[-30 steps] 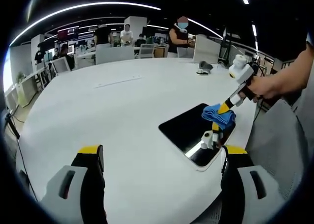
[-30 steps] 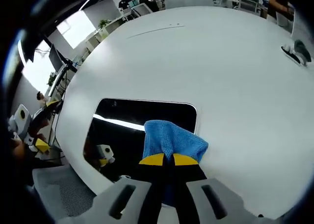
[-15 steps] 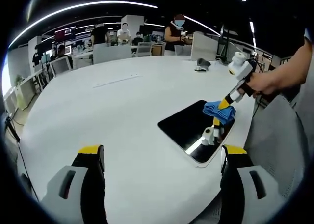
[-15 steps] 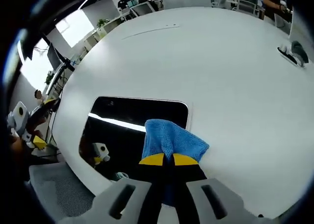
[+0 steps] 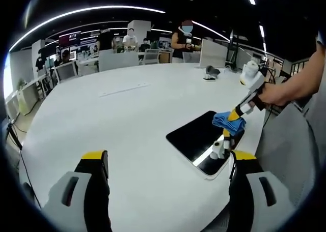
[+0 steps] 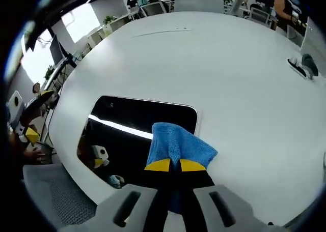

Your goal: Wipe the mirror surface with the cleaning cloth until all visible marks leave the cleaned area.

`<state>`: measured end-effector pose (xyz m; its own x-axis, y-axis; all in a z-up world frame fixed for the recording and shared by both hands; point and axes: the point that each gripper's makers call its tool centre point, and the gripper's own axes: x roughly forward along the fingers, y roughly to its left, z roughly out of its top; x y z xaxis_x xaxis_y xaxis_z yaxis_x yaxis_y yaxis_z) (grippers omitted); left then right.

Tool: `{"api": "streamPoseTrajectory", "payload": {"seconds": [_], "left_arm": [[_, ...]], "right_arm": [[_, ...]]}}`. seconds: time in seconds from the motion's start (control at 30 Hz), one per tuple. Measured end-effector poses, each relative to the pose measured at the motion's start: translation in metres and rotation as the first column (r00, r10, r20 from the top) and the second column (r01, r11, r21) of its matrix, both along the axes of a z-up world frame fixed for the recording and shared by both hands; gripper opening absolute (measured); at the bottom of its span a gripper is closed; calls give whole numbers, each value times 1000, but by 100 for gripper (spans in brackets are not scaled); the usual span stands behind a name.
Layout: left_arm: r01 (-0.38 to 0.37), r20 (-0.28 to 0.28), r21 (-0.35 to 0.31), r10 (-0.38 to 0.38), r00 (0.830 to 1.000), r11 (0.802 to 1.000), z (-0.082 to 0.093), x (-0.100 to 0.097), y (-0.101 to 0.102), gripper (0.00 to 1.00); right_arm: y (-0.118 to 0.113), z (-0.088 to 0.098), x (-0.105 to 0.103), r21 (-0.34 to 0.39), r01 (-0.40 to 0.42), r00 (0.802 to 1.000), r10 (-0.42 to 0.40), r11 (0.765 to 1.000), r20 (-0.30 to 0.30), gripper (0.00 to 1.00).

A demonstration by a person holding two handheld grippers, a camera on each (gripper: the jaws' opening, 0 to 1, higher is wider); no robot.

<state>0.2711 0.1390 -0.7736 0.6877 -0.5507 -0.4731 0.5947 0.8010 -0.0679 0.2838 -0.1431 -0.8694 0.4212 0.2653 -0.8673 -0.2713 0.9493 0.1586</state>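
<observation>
**Blue cloth meets mirror at the worktop's edge**

The right tongs [image 6: 169,165], their yellow-tipped jaws pinched tight together on a folded blue cleaning cloth [image 6: 178,144], press it onto the near-right part of the dark rectangular mirror [image 6: 127,125] lying flat on a round white worktop [image 6: 214,69]. In the left gripper view the same cloth [image 5: 228,122] sits over the mirror's [image 5: 198,139] far end, close to the worktop's [image 5: 117,120] rim, with a person's hand [image 5: 277,92] steering the tool. The left tongs [image 5: 165,158] hang above the worktop with jaws spread wide and nothing between them, well apart from the mirror. A small dark object [image 5: 211,71] rests farther off on the white surface.

The glass reflects ceiling lights and the tool itself, so whether marks remain cannot be told from here. To do the wipe well, the cloth likely needs flat, even pressure and overlapping passes across the whole pane, working from the covered corner toward the untouched far side. Because the mirror lies near the edge, pushing towards the middle of the worktop seems safer than towards the rim, and the idle left tongs could steady the frame if it slides.
</observation>
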Motion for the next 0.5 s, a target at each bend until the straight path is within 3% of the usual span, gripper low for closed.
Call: {"api": "streamPoseTrajectory", "payload": {"seconds": [0.5], "left_arm": [[-14, 0, 12, 14, 1000, 1000, 0, -6, 4, 98]], "right_arm": [[6, -1, -19, 37, 22, 1000, -21, 999, -18, 0]]}}
